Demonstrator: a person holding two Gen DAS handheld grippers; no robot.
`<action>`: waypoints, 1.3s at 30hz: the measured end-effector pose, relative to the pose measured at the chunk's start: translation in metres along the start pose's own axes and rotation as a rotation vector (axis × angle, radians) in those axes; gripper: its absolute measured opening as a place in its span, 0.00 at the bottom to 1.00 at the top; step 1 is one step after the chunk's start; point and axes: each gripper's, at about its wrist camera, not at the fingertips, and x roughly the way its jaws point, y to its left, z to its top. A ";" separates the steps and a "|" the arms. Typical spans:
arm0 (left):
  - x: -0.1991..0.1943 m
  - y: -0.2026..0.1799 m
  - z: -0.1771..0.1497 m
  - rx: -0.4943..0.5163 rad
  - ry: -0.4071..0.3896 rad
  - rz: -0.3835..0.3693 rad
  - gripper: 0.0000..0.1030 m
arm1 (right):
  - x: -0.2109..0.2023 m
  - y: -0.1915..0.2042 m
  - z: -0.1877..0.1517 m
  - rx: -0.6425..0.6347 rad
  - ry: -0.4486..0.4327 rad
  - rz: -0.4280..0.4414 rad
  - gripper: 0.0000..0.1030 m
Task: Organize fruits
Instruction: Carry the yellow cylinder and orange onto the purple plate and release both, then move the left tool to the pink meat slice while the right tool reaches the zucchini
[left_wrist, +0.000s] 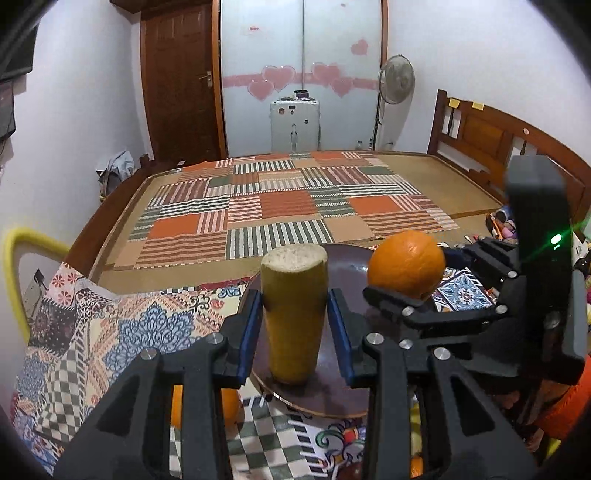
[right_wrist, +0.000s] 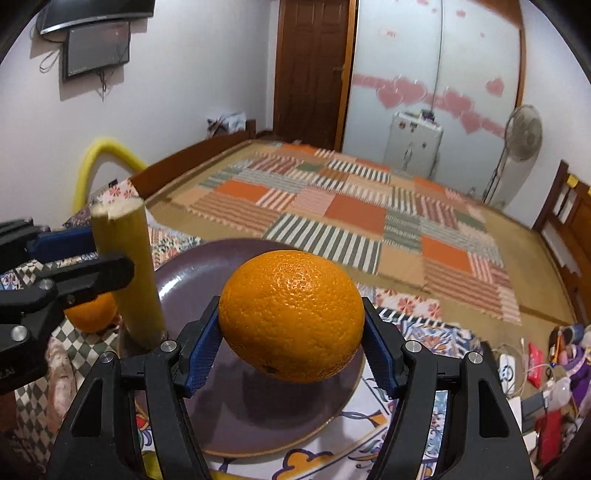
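Left wrist view: left gripper (left_wrist: 293, 325) stands around an upright yellow sugarcane piece (left_wrist: 293, 310) whose base rests on the brown plate (left_wrist: 347, 391).
Left jaws: the blue pads (left_wrist: 341, 332) sit just beside the stalk on either side; a thin gap shows on the right pad, so whether they are gripping it I cannot tell.
Right wrist view: right gripper (right_wrist: 291, 350) clenched on an orange (right_wrist: 291, 317), held above the plate (right_wrist: 258, 435).
Second orange: (right_wrist: 92, 312) lies on the patterned cloth (right_wrist: 424, 332) beside the plate, behind the left gripper (right_wrist: 74, 266).
Background: patchwork bedcover (left_wrist: 288, 206), standing fan (left_wrist: 396, 79).
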 end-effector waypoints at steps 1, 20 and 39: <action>0.002 0.000 0.002 0.000 0.007 -0.004 0.35 | 0.005 0.000 0.001 -0.004 0.016 0.001 0.65; 0.042 0.014 0.022 -0.039 0.111 -0.027 0.31 | 0.023 0.006 0.008 -0.047 0.155 0.014 0.65; -0.053 0.018 -0.009 -0.027 -0.030 0.014 0.57 | -0.066 0.025 -0.010 0.008 -0.018 0.078 0.81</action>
